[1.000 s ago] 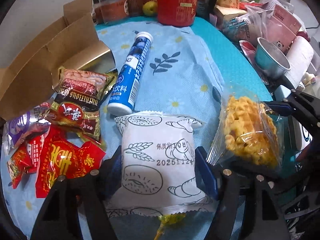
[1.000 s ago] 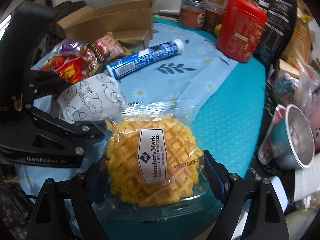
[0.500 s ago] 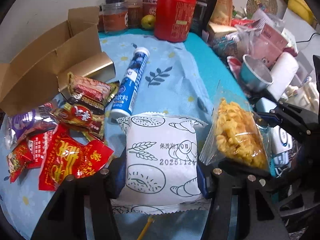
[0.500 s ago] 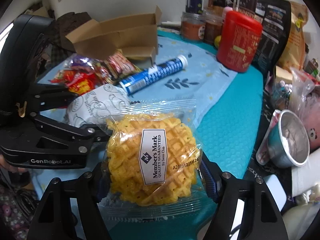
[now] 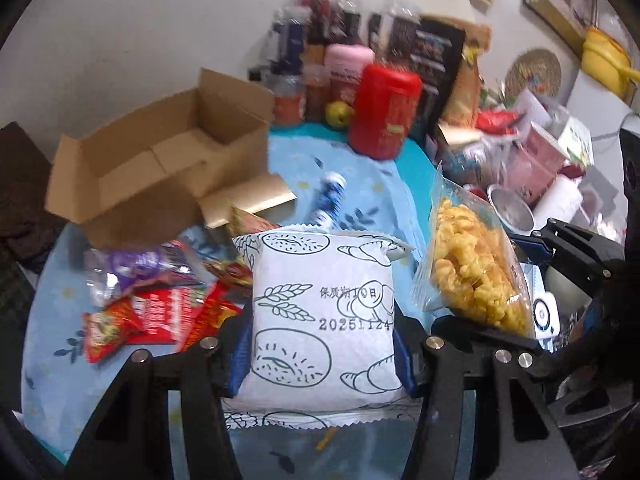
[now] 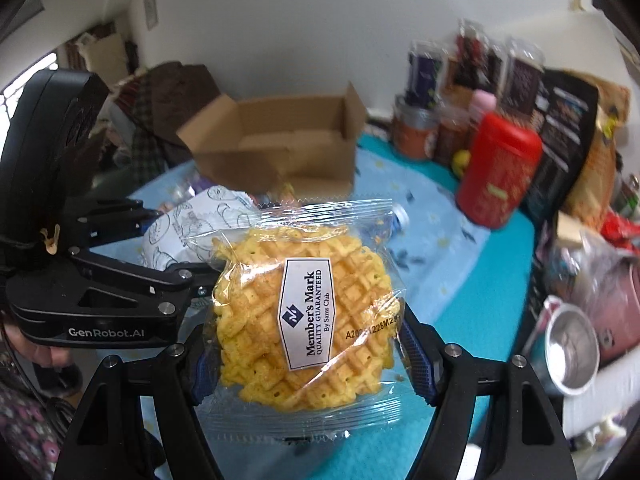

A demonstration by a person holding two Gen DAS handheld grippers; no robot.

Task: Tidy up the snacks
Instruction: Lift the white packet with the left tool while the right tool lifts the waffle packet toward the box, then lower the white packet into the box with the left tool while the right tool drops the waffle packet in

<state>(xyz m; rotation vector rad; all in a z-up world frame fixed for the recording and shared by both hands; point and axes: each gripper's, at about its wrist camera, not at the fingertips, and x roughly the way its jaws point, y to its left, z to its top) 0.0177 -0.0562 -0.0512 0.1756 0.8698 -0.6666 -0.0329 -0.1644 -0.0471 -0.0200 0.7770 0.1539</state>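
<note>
- Snacks, overview: two packets are held in the air above the table (image 5: 416, 168), one per gripper, with the open cardboard box (image 5: 160, 176) at the table's far left edge as the likely destination, judging from the task.
- Cardboard box: flaps spread, interior apparently bare; its opening faces up and toward both grippers.
- Loose wrappers (image 5: 160, 304): red and purple packets heaped on the blue floral cloth at the near left edge, just in front of the box.
- White bread packet (image 5: 324, 320): puffy, printed with line drawings of loaves and wheat and a date stamp; the left gripper (image 5: 320, 356) pinches it by both sides, upright.
- Waffle packet (image 6: 304, 320): clear film over a golden grid-patterned waffle with a white label; the right gripper (image 6: 308, 352) clamps its side seams, face toward the camera.
- Blue tube (image 5: 330, 200): lying mid-cloth, partly hidden behind the bread packet.
- Technique, as a judgement: carry each packet over the box rim before releasing, one at a time so the grippers do not collide; keep the squeeze light, since bread and waffle would both crush; lay them flat against the box floor.
</note>
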